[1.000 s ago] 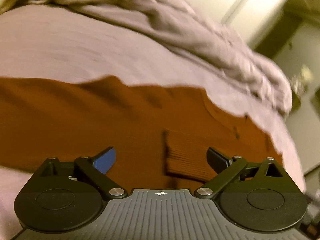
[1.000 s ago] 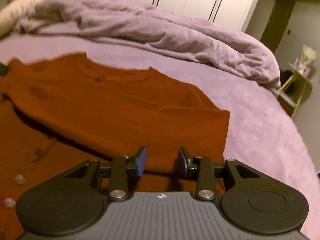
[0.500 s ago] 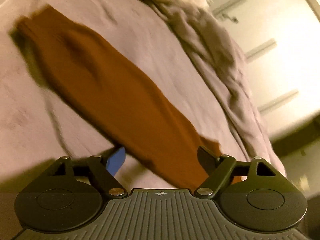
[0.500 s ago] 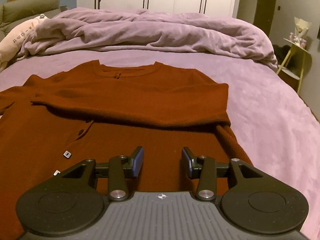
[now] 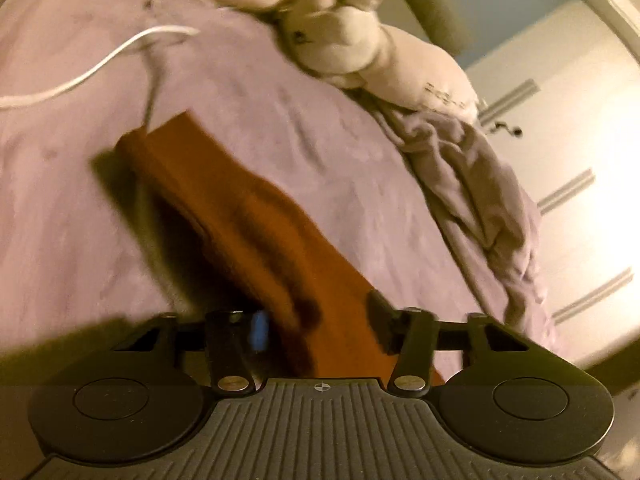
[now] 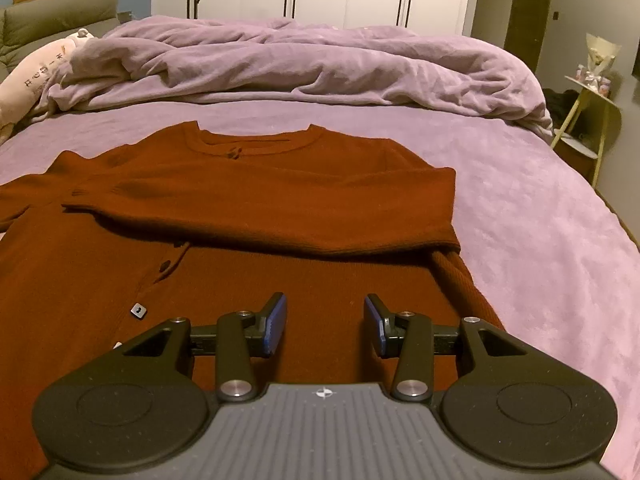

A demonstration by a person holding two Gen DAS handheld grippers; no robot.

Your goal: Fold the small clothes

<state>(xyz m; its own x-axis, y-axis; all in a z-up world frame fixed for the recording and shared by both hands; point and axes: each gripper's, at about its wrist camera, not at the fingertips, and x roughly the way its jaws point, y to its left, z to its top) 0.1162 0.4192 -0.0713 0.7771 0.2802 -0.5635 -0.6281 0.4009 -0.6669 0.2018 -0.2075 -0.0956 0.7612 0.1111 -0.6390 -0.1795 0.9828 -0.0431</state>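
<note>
Cardigan [image 6: 256, 264]: rust-red, spread flat on the purple bed [image 6: 540, 208], one sleeve already folded across its chest.
Left gripper [image 5: 320, 324]: jaws just closing around the other sleeve [image 5: 256, 216]; contact unclear through blur.
Right gripper [image 6: 325, 322]: apart, empty, above the hem.
Next: probably carry that sleeve across.

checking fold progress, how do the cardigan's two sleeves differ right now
The folded sleeve lies across the cardigan chest; the outstretched sleeve runs away from it over the purple sheet. The folded sleeve ends on the garment; the outstretched sleeve ends on bare sheet near a white cable. Both are the same rust-brown knit.
</note>
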